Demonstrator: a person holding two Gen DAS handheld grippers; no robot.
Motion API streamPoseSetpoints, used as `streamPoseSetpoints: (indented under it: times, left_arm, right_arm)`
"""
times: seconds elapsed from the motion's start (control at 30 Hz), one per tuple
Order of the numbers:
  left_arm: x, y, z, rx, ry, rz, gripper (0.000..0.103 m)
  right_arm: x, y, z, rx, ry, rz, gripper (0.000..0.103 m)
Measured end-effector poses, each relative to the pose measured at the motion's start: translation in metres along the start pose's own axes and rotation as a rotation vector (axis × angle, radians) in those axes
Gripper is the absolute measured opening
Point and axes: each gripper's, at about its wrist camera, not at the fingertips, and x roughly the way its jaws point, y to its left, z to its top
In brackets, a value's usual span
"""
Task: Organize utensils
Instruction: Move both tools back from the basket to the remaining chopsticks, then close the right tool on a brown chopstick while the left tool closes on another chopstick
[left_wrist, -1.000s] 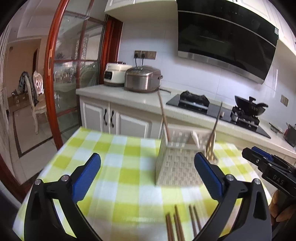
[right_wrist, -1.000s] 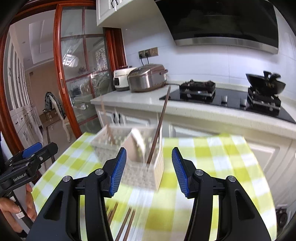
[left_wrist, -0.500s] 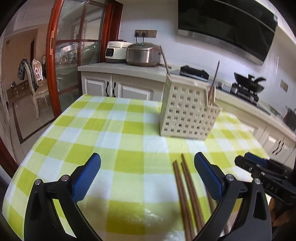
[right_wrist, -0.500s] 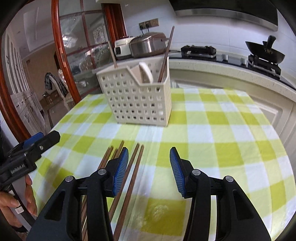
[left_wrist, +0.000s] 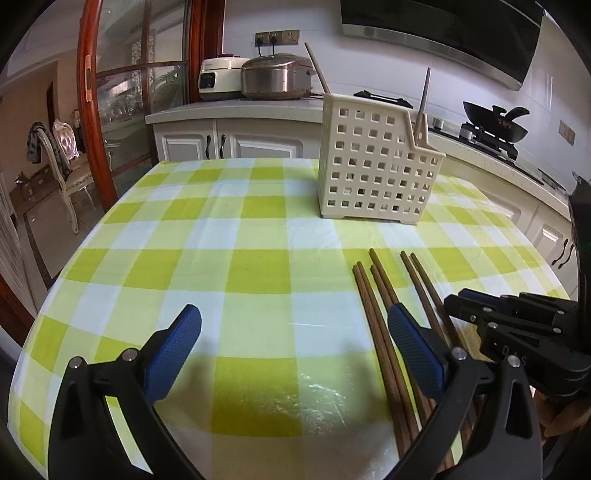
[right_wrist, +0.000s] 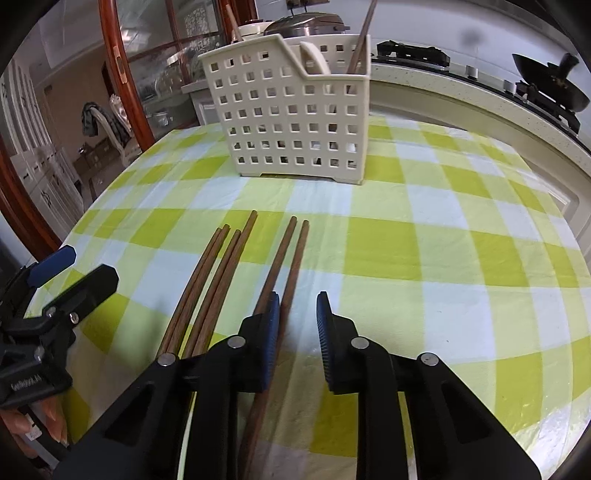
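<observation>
Chopsticks, six brown wooden sticks, are being straddled by the parted right gripper; the left gripper is being held wide apart.

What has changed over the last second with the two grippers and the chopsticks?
Both grippers dropped from basket height to just over the tablecloth. The right gripper narrowed its jaws and now straddles the rightmost of the loose chopsticks, not yet clamped. The left gripper stayed wide open, holding nothing. The chopsticks and the white basket with its utensils have not moved.
</observation>
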Motion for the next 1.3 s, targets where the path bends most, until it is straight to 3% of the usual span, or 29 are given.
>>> streamPoseSetpoints:
  times: [0.7, 0.83, 0.97, 1.2, 1.3]
  left_arm:
    - [0.007, 0.001, -0.003, 0.004, 0.02, 0.002, 0.098]
    - [0.011, 0.0, -0.003, -0.003, 0.045, -0.012, 0.097]
    - [0.016, -0.005, -0.004, -0.004, 0.066, -0.019, 0.097]
    - [0.031, -0.017, -0.002, 0.012, 0.134, -0.036, 0.068]
    - [0.034, -0.025, -0.002, 0.016, 0.148, -0.049, 0.062]
  right_arm:
    - [0.019, 0.015, 0.013, -0.073, 0.044, -0.104, 0.016]
    - [0.018, 0.018, 0.011, -0.096, 0.041, -0.121, 0.008]
    - [0.015, 0.015, 0.007, -0.093, 0.031, -0.115, 0.007]
    - [0.008, -0.008, 0.002, -0.027, 0.018, -0.074, 0.006]
    - [0.006, -0.017, 0.001, -0.008, 0.014, -0.065, 0.006]
